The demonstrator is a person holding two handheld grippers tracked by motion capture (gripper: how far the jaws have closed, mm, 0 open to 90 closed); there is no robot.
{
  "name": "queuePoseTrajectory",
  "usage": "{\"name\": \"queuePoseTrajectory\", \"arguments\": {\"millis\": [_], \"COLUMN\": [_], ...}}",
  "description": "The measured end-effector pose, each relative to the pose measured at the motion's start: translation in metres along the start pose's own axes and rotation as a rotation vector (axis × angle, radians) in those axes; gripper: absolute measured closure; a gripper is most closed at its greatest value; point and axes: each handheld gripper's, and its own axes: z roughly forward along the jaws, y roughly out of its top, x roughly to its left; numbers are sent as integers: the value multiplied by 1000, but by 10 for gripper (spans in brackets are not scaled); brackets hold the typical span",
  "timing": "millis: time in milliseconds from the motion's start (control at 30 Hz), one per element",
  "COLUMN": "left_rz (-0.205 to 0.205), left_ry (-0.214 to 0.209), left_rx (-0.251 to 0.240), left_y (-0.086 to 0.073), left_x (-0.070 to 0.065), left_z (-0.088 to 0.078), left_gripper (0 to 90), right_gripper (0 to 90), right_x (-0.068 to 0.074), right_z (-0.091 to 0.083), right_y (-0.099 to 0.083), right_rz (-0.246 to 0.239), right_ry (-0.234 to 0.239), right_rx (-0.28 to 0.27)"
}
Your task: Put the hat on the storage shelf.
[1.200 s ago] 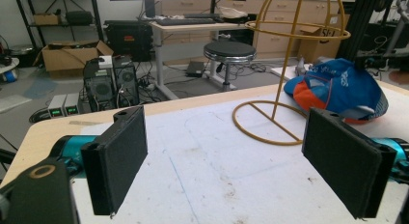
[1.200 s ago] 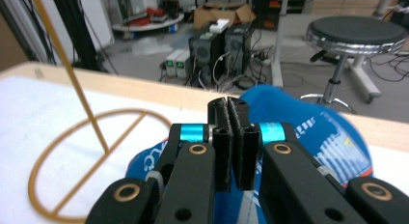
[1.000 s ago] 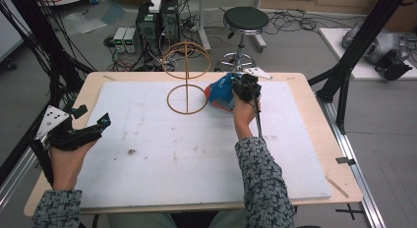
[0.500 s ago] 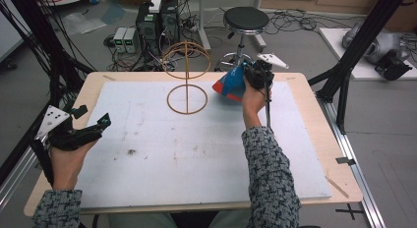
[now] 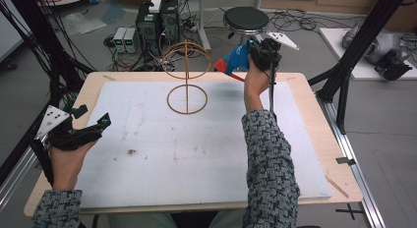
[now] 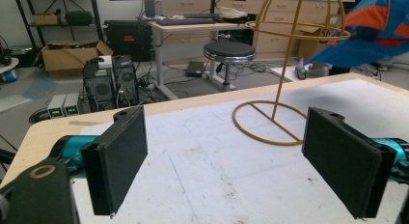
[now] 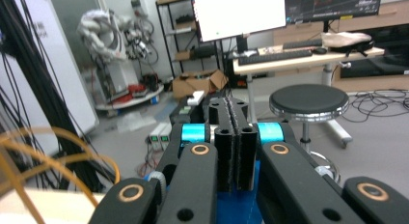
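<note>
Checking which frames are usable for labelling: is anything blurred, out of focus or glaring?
High view: even light, sharp, cap slightly soft. Left gripper view: near pads soft, wire stand crisp. Right gripper view: monitor blown out white, wire stand blurred at the edge.

From my seat, the blue-and-orange cloth (image 6: 374,33) ran off the left gripper view's top right corner, and the wire stand (image 7: 38,171) was cropped and blurred.

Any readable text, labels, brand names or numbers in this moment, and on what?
None can be read.
Monitors behind the desk in the right gripper view: the content is too blurred to read.
Small grey boxes on the floor, high view: green displays, too small to read.
Blue and orange cloth held in the right gripper: no legible print.
</note>
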Motion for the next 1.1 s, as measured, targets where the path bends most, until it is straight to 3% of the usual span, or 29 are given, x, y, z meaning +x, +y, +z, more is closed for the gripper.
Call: {"name": "queuePoseTrajectory", "arguments": {"millis": [167, 200, 633, 833, 1100], "left_rz": [-5, -4, -2, -3, -4], "left_ry": [5, 5, 2, -1, -12], "left_rx": [-6, -6, -11, -11, -14], "left_y": [0, 1, 2, 2, 3], "left_x": [1, 1, 1, 2, 1], "left_z": [-1, -1, -2, -2, -1], "left_gripper": [164, 165, 165, 165, 165], "right_gripper": [900, 900, 900, 900, 900], "right_x": [5, 9, 35, 62, 89], "right_z": [3, 3, 13, 20, 26], "right_y": [15, 22, 54, 74, 87], "right_rz": [10, 16, 17, -24, -54], "right_ry": [4, 12, 48, 73, 105], "right_rx": [-25, -52, -89, -115, -135]}}
